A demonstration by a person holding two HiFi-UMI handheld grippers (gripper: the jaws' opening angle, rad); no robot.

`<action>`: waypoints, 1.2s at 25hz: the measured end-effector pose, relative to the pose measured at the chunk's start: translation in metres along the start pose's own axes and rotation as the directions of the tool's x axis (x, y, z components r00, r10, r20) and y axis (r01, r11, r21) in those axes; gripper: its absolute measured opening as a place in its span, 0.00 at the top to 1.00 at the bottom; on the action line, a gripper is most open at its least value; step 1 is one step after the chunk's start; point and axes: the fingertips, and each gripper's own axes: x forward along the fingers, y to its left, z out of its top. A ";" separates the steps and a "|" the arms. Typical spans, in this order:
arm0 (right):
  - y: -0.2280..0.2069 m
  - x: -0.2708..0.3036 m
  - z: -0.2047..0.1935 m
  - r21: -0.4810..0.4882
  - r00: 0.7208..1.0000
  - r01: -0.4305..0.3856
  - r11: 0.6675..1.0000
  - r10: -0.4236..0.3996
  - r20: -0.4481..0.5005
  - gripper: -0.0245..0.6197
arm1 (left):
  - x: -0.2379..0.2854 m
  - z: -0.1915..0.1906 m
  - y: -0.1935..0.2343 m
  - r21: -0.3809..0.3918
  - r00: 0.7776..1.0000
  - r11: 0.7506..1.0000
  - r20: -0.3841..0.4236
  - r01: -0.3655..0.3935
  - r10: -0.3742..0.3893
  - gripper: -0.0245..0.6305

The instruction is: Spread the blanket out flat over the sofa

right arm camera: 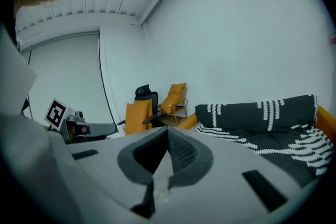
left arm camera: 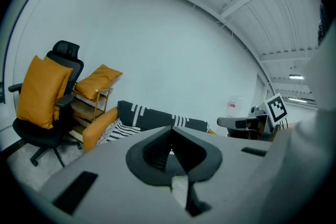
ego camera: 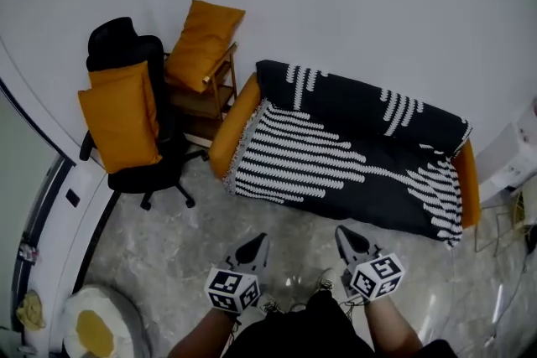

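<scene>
We hold the left gripper [ego camera: 254, 246] and the right gripper [ego camera: 348, 241] side by side above the marble floor [ego camera: 201, 251]. Each has its jaws pressed together with nothing between them. The black-and-white blanket [ego camera: 352, 155] lies spread over the orange sofa [ego camera: 233, 123], covering seat and backrest, well apart from both grippers.

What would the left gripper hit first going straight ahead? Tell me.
Probably the blanket draped over the sofa: the left gripper, shut, points toward its front edge, though depth is unclear.
</scene>
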 end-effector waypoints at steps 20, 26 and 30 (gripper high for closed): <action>0.015 0.013 -0.013 0.003 0.999 -0.039 0.999 0.039 -0.013 0.96 | -0.014 -0.003 0.006 0.028 1.000 0.999 -0.021 -0.019 0.019 0.96; 0.019 0.012 -0.014 -0.004 0.999 -0.046 0.999 0.046 -0.011 0.96 | -0.017 -0.002 0.007 0.032 1.000 0.999 -0.020 -0.022 0.022 0.96; 0.018 0.014 -0.012 0.000 0.999 -0.043 0.999 0.043 -0.008 0.96 | -0.016 0.001 0.008 0.034 1.000 0.999 -0.017 -0.019 0.019 0.96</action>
